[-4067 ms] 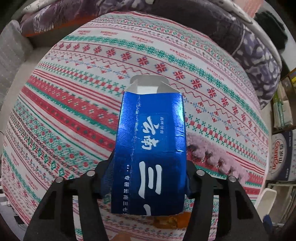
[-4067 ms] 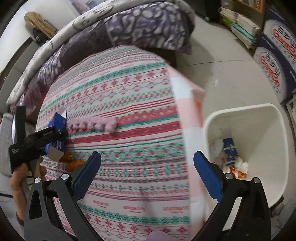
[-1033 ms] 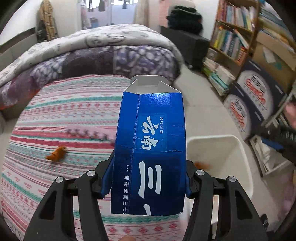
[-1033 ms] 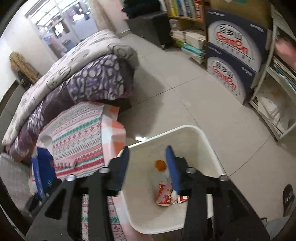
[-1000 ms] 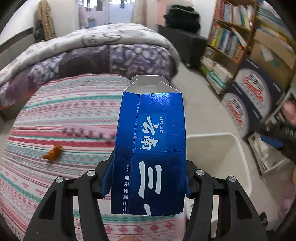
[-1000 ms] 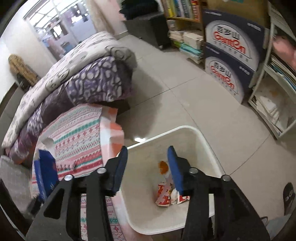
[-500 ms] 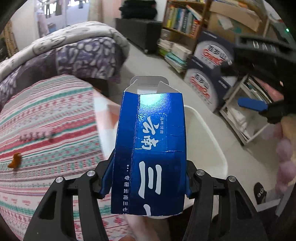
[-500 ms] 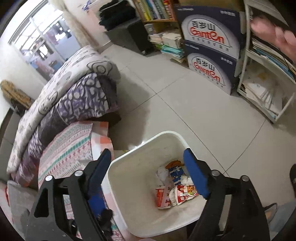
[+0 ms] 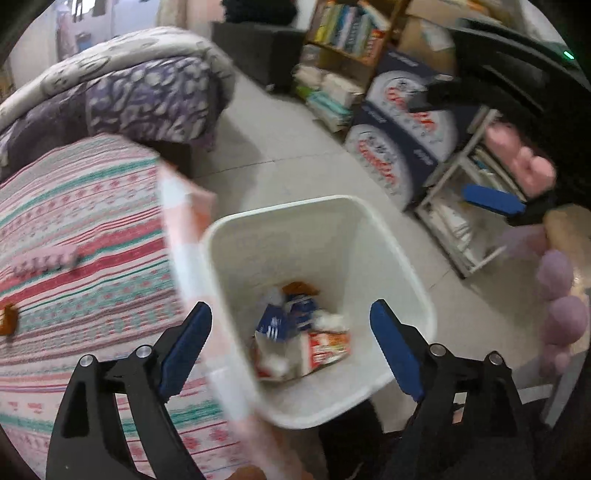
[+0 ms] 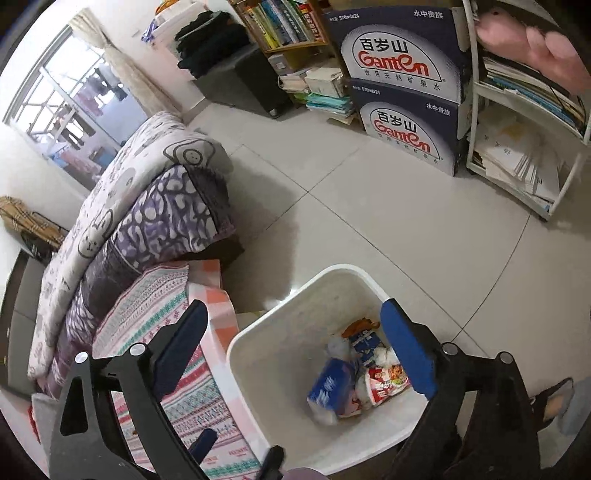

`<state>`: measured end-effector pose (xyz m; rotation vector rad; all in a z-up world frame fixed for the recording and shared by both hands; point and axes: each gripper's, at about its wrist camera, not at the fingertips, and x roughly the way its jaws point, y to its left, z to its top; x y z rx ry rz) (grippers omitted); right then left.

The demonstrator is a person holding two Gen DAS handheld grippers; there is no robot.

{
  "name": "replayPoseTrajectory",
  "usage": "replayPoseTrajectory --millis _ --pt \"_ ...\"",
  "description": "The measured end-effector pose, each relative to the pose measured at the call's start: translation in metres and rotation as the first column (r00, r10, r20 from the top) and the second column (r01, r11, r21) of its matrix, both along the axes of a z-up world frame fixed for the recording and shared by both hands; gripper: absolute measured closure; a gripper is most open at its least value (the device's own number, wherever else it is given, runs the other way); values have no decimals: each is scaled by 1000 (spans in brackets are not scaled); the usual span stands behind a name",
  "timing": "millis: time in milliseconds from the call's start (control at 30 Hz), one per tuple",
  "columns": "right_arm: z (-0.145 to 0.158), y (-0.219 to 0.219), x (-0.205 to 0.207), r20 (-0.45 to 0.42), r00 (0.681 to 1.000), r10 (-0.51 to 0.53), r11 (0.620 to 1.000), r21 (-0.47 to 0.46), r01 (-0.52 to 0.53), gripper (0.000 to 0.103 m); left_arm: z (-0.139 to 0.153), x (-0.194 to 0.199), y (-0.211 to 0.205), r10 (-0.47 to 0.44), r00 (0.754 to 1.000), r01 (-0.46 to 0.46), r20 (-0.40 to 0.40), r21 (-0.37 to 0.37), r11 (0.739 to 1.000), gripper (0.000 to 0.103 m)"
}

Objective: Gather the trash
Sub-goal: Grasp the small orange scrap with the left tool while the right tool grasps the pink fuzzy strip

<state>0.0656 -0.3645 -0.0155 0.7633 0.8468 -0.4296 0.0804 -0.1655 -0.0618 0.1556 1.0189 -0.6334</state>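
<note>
Blue carton: lying on its side inside the white bin, on the heap of trash at the bottom; also visible from the left wrist, partly blurred.

White bin: open-topped, standing on the tiled floor, just beside the draped edge of the surface. Contents: the blue carton, a second smaller blue pack, a red-and-white printed wrapper, white crumpled scraps, an orange piece toward the far wall.

Left gripper: jaws spread wide, nothing between them, hovering over the bin mouth.

Right gripper: jaws apart, empty, above the bin.

Surface: covered by a striped patterned cloth in red, green and white.

Left wrist view only: a pink scalloped item and a small orange scrap lying on the cloth, and the right gripper from outside, held aloft.

Right wrist view only: stacked water cartons, bookshelves, window, folded quilts.
</note>
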Motion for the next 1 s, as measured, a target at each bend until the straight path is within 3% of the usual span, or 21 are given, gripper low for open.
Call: replayPoseTrajectory --millis 100,200,300,367,533,733,800,867,900,967,1000 --pt "-4 10 7 -13 1000 22 1000 16 -22 9 1 16 23 39 999 -39 6 65 997 18" --pt "-10 27 17 -41 996 79 997 22 -78 8 -5 41 54 105 994 -107 21 198 974 17" --pt "-16 46 27 -70 987 144 990 17 -143 8 -15 64 93 161 985 -171 59 326 930 17" --pt "-17 56 33 -80 981 179 984 9 -179 8 -22 82 123 225 970 -242 90 393 887 17" --pt "-24 81 46 -97 966 241 971 31 -239 8 -36 111 186 329 938 -342 112 465 817 19" --pt "-29 119 62 -129 936 328 941 -42 -336 8 -58 128 229 360 931 -343 59 481 807 35" --pt "-32 134 67 -142 919 367 922 -76 -380 8 -65 132 240 373 928 -344 15 421 839 40" --pt "-34 149 73 -151 900 410 898 -104 -427 8 -64 134 252 395 919 -368 -1 363 856 60" --pt "-36 161 77 -160 880 447 874 -134 -468 8 -63 134 258 409 913 -379 -12 350 856 69" --pt "-40 180 85 -188 841 507 821 -192 -538 8 -61 133 263 423 906 -389 -26 341 856 74" --pt "-42 195 89 -215 809 548 773 -238 -587 8 -59 132 265 425 905 -391 -28 338 856 75"
